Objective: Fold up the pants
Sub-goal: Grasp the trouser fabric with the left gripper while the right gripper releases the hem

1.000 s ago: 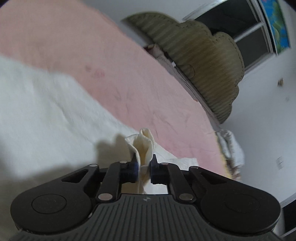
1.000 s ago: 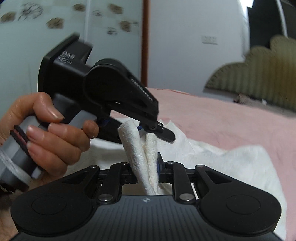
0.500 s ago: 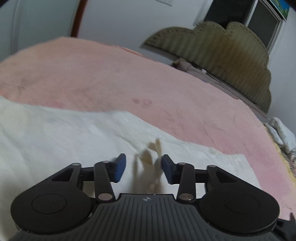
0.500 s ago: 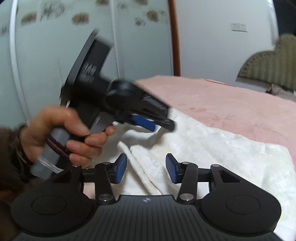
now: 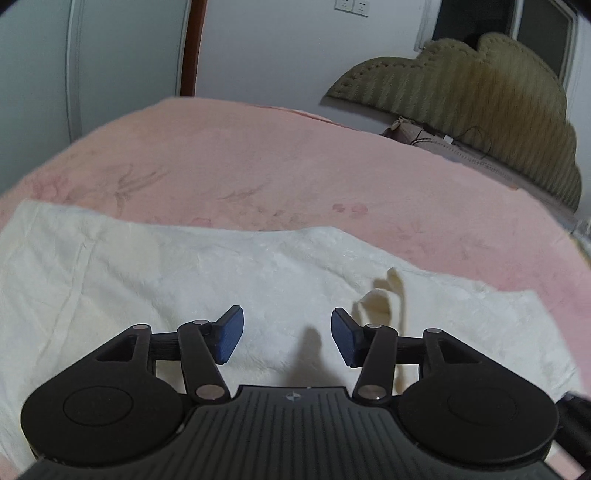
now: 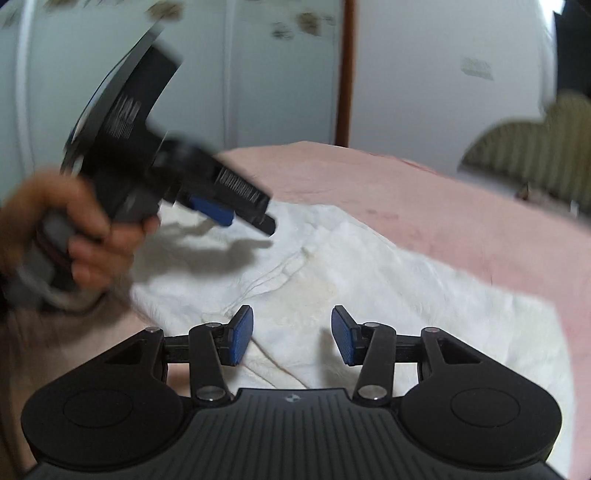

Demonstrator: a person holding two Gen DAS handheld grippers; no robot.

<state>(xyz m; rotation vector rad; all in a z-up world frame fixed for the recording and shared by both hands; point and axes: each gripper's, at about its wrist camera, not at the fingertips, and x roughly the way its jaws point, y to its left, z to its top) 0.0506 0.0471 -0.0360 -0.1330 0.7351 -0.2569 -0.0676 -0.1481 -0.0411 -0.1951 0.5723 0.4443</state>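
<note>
My left gripper point(image 5: 287, 339) hangs over the white pants point(image 5: 192, 273) with its jaws spread wide, holding nothing. A small fabric peak point(image 5: 384, 299) stands just beside its right finger. My right gripper point(image 6: 291, 336) is equally wide, empty above the cloth. The pants lie flat on the pink bedspread point(image 5: 258, 155), with an olive headboard point(image 5: 480, 88) beyond.

A pink bedspread point(image 5: 258, 162) runs to an olive scalloped headboard point(image 5: 480, 92), seemingly below a dark window point(image 5: 532, 33).

bare pink bedspread point(image 5: 258, 166) beyond pants point(image 5: 184, 280)
</note>
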